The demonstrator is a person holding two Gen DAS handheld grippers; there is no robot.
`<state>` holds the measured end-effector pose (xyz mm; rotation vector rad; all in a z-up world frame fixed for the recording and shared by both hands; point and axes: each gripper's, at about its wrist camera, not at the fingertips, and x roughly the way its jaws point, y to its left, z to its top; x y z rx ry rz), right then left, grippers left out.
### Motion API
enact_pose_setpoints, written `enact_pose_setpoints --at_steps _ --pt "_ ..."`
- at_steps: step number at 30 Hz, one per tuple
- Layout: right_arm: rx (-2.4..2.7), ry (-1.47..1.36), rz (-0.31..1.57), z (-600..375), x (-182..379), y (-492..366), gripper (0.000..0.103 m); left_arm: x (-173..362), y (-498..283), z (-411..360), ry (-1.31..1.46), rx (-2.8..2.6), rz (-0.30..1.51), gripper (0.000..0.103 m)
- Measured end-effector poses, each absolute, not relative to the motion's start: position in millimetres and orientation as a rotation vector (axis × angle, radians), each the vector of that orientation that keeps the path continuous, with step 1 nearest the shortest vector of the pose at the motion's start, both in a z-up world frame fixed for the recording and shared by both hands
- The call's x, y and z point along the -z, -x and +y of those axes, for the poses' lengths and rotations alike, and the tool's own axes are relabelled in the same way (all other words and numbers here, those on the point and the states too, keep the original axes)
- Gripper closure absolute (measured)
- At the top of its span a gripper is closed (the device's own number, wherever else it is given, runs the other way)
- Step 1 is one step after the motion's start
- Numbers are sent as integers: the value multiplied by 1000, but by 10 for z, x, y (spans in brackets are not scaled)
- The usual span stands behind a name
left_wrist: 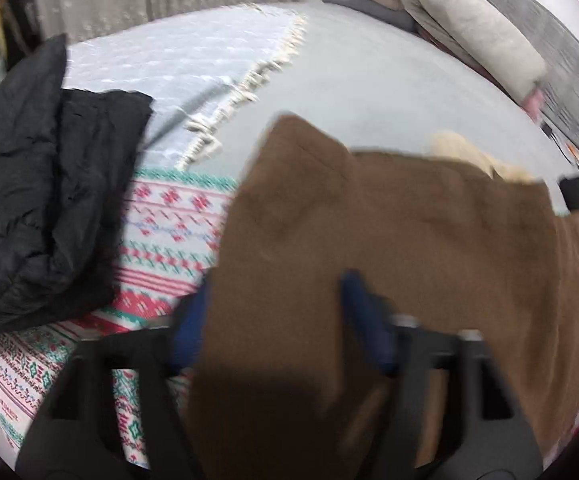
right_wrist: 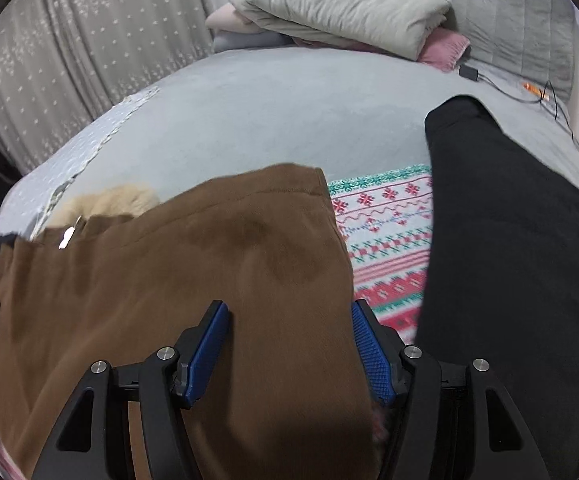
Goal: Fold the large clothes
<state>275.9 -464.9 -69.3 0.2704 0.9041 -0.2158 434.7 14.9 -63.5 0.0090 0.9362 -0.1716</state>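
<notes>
Matt brown fleece garment [right_wrist: 193,264]; slick black puffer jacket [left_wrist: 37,200]; ribbed blue pads [right_wrist: 373,356]

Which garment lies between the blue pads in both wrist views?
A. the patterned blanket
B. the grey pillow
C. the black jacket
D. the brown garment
D: the brown garment fills the gap between the blue pads in each view, while the black jacket lies off to the side.
</notes>
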Motion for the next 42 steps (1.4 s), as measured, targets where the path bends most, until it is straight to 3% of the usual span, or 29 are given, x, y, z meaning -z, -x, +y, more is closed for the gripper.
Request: enact_pose_setpoints --at_steps 1,3,10,14,15,16,17,18,19,23,29,39,42 --pt "214 -279 875 -4631 689 -2765 74 587 -4333 184 25 171 901 93" --pt "225 -242 818 -4543 645 -2732 94 512 -4291 240 85 196 855 97" --pt "386 -139 539 -4514 71 -2603 102 -25 -4258 332 192 139 616 97" --pt "456 -208 594 -4736 15 -2718 100 292 -4579 42 -48 -37 752 89" --pt "444 -235 612 -4751 25 -2692 97 345 -4594 20 -84 -60 781 86" --pt "419 -246 627 -4728 32 -2628 90 387 -4591 6 -102 -59 820 70" --pt "386 -240 643 -4679 46 -2552 82 415 -4555 15 -98 -35 855 45" --pt "358 -226 660 -4621 57 -2485 58 412 -4489 41 -86 -1 886 35" --pt "324 -205 685 -4545 79 -2363 42 387 -4395 79 -67 37 895 29" --pt "216 -190 728 -4323 168 -1871 35 301 -3970 279 -34 162 930 22" --pt "158 -281 791 -4286 380 -1159 28 299 -3245 671 14 218 951 22" --pt "96 -530 985 -4425 977 -830 26 1059 -2856 1252 480 373 1217 22" --pt "90 -606 993 -4428 1139 -824 25 1183 -2809 1208 534 412 1212 22"
